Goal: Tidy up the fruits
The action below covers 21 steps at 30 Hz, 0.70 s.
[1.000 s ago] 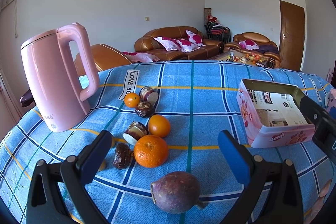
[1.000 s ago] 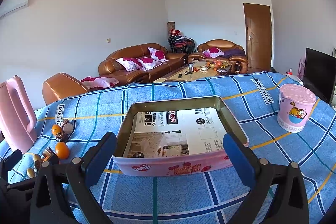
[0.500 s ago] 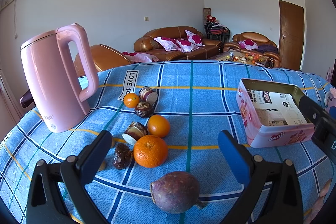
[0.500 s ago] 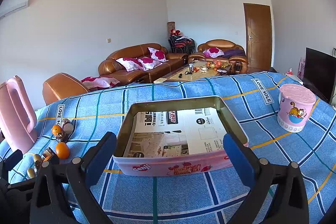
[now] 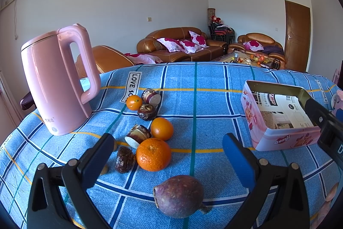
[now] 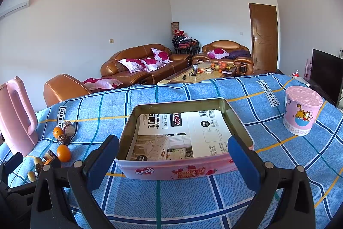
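A purple passion fruit (image 5: pixel 179 195) lies on the blue checked cloth between the jaws of my open, empty left gripper (image 5: pixel 169 156). Beyond it lie a large orange (image 5: pixel 153 154), a smaller orange (image 5: pixel 161 128), a small tangerine (image 5: pixel 134 102), cut passion-fruit halves (image 5: pixel 137 135) and a dark date (image 5: pixel 125 159). A pink tin box (image 5: pixel 276 121) lined with paper stands at the right. My right gripper (image 6: pixel 173 159) is open and empty, just in front of the tin's near wall (image 6: pixel 178 170). The fruits also show at the left of the right wrist view (image 6: pixel 63 152).
A pink kettle (image 5: pixel 55 81) stands left of the fruits. A pink lidded cup (image 6: pixel 301 113) stands right of the tin. The right gripper's body (image 5: pixel 323 121) reaches in beside the tin. Sofas and a coffee table lie beyond the table's far edge.
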Available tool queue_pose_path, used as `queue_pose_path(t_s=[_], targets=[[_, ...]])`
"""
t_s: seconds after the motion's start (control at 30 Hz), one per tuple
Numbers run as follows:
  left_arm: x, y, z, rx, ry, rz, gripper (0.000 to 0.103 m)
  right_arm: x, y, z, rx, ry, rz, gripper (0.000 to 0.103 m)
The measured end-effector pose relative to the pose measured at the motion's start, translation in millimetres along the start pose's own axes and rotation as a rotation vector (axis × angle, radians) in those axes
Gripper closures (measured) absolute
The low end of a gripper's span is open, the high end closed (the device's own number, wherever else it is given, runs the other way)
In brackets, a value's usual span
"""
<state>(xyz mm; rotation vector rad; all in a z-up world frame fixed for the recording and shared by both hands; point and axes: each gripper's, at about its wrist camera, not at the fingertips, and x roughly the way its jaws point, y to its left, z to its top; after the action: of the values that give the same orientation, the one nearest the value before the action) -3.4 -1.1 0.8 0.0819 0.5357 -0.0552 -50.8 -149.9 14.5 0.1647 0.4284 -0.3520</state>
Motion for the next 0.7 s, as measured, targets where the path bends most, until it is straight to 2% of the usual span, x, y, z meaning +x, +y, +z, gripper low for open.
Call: queue_pose_path(t_s=[0.7], targets=[[-2.0,-3.3,-1.8,0.004,0.004,-0.004,0.0,-0.3,4.7,-0.9,-0.016,0.005,0.029,0.001]])
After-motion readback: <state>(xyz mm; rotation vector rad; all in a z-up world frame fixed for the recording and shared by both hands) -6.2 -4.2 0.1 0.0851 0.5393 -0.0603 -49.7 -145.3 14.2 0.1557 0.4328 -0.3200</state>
